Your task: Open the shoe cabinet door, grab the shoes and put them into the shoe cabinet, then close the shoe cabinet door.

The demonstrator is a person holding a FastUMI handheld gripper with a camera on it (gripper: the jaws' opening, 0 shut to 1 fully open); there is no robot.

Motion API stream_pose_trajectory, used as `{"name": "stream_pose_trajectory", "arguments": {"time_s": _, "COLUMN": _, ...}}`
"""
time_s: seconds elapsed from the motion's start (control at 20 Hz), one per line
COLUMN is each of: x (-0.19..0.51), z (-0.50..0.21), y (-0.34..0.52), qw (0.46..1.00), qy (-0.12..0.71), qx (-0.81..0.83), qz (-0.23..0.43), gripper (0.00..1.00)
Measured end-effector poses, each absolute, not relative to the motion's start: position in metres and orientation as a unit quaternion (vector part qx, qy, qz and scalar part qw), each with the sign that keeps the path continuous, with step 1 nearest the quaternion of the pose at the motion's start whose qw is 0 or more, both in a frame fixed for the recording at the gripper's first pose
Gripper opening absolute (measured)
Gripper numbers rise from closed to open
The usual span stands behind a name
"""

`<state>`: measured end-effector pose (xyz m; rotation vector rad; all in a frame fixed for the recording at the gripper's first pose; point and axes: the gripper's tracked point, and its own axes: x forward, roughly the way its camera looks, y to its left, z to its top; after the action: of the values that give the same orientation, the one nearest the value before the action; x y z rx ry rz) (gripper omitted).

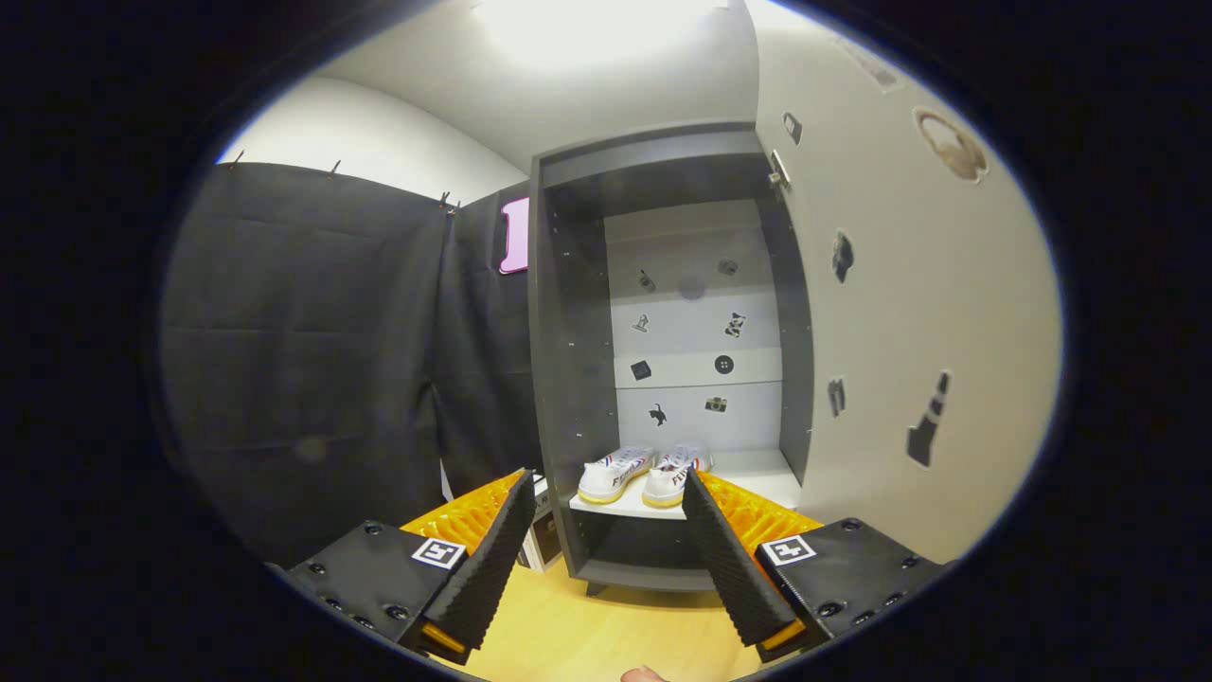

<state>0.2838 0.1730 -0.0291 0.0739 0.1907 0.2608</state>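
A tall dark grey shoe cabinet (568,313) stands ahead with its door (909,313) swung open to the right. A pair of white shoes (644,474) with yellow soles sits side by side on the cabinet's white lower shelf (757,478), heels toward me. My gripper (606,488) is open, with nothing between its fingers. It is pulled back from the cabinet, and the shoes show through the gap beyond the fingertips.
Black cloth (312,350) hangs as a wall to the left of the cabinet. The floor (606,635) below is light wood. The cabinet's back panel (696,322) and the door's inner face carry small dark stickers. A small box (542,530) sits at the cabinet's left foot.
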Motion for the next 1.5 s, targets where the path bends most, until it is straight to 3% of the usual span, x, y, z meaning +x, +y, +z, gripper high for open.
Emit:
{"name": "stream_pose_trajectory", "arguments": {"time_s": 0.45, "x": 0.157, "z": 0.028, "y": 0.111, "qw": 0.983, "qy": 0.068, "qx": 0.033, "qz": 0.167, "gripper": 0.98}}
{"name": "stream_pose_trajectory", "arguments": {"time_s": 0.85, "x": 0.147, "z": 0.039, "y": 0.002, "qw": 0.979, "qy": 0.063, "qx": 0.082, "qz": 0.177, "gripper": 0.98}}
{"name": "stream_pose_trajectory", "arguments": {"time_s": 1.15, "x": 0.177, "z": 0.01, "y": -0.074, "qw": 0.984, "qy": 0.08, "qx": 0.091, "qz": 0.131, "gripper": 0.97}}
{"name": "stream_pose_trajectory", "arguments": {"time_s": 1.5, "x": 0.203, "z": -0.017, "y": -0.042, "qw": 0.957, "qy": 0.119, "qx": 0.115, "qz": 0.24, "gripper": 0.95}}
